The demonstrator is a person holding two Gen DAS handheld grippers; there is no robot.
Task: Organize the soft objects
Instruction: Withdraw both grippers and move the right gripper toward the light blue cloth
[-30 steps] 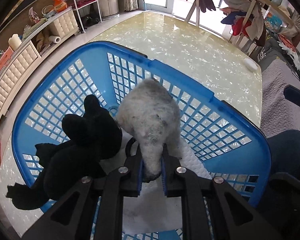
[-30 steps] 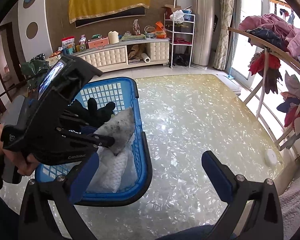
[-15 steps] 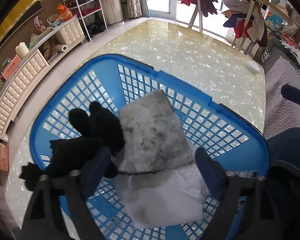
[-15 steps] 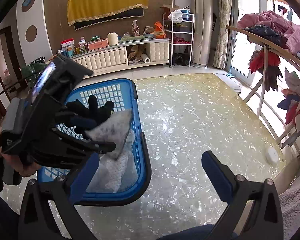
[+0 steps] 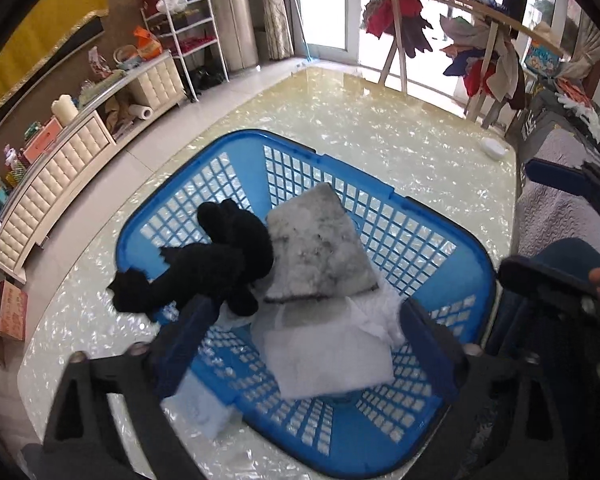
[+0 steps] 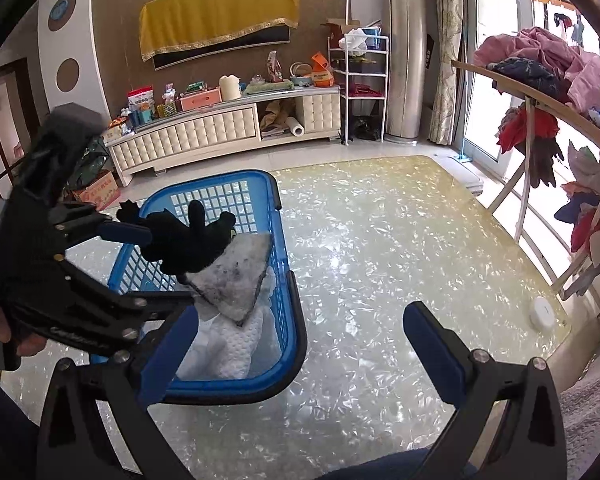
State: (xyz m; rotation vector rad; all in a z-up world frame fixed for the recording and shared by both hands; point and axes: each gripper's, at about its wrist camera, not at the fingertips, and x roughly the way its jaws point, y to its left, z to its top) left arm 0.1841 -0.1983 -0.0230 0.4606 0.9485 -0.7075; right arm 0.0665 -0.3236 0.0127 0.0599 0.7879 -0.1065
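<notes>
A blue lattice laundry basket [image 5: 428, 252] stands on the pearly table; it also shows in the right wrist view [image 6: 288, 332]. In it lie a black plush toy [image 5: 216, 264], a grey fluffy square pad [image 5: 316, 244] and a white cloth [image 5: 328, 352]. The same toy [image 6: 184, 240], pad [image 6: 236, 280] and cloth [image 6: 236, 348] show in the right wrist view. My left gripper [image 5: 304, 332] is open and empty above the basket's near side. My right gripper [image 6: 300, 348] is open and empty over the table, right of the basket.
A small white round object [image 6: 542, 312] lies near the table's right edge. A clothes rack [image 6: 540, 96] hung with garments stands to the right. A cream sideboard [image 6: 220, 132] and white shelf [image 6: 360, 80] stand at the far wall. A grey-covered sofa [image 5: 548, 200] borders the table.
My left gripper let go of the grey pad, opened and drew back upward. The pad now lies flat in the basket. The right gripper has stayed open and still.
</notes>
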